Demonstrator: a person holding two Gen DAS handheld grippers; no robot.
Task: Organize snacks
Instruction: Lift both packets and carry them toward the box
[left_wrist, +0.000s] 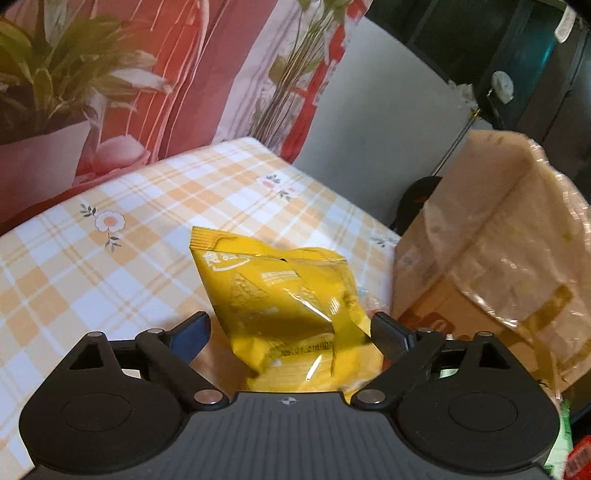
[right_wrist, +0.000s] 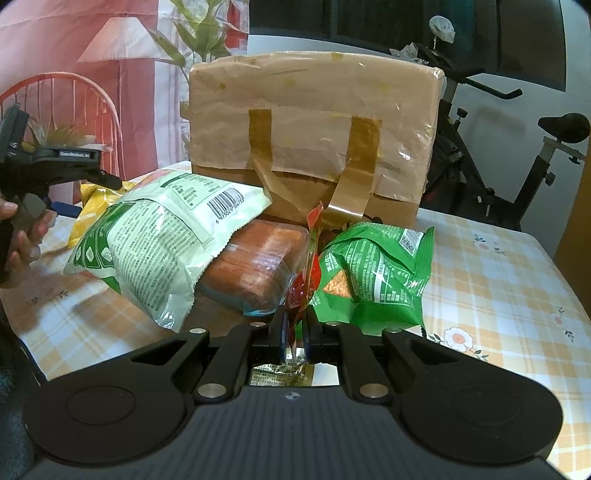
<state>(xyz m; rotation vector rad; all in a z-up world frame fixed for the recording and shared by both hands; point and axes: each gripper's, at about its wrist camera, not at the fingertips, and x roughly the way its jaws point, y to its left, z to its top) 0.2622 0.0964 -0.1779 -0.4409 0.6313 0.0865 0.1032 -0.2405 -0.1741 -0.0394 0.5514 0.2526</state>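
Note:
In the left wrist view a yellow snack bag (left_wrist: 284, 302) lies on the checked tablecloth (left_wrist: 110, 266) between the wide-apart fingers of my left gripper (left_wrist: 291, 321), which is open; the left finger (left_wrist: 194, 332) stands clear of the bag. My right gripper (right_wrist: 295, 326) is shut on the edge of a thin red snack wrapper (right_wrist: 313, 236) that stands up from the jaws. Behind it lie a pale green bag (right_wrist: 159, 243), an orange-brown packet (right_wrist: 258, 262) and a bright green bag (right_wrist: 373, 273). The left gripper (right_wrist: 88, 195) and the hand holding it show at the far left, over the yellow bag (right_wrist: 90, 206).
A large taped cardboard box (right_wrist: 314, 136) stands on the table right behind the snack pile and appears as the cardboard box (left_wrist: 491, 251) to the right of the yellow bag. An exercise bike (right_wrist: 517, 155) stands beyond the table. A printed red backdrop (left_wrist: 166, 74) hangs behind.

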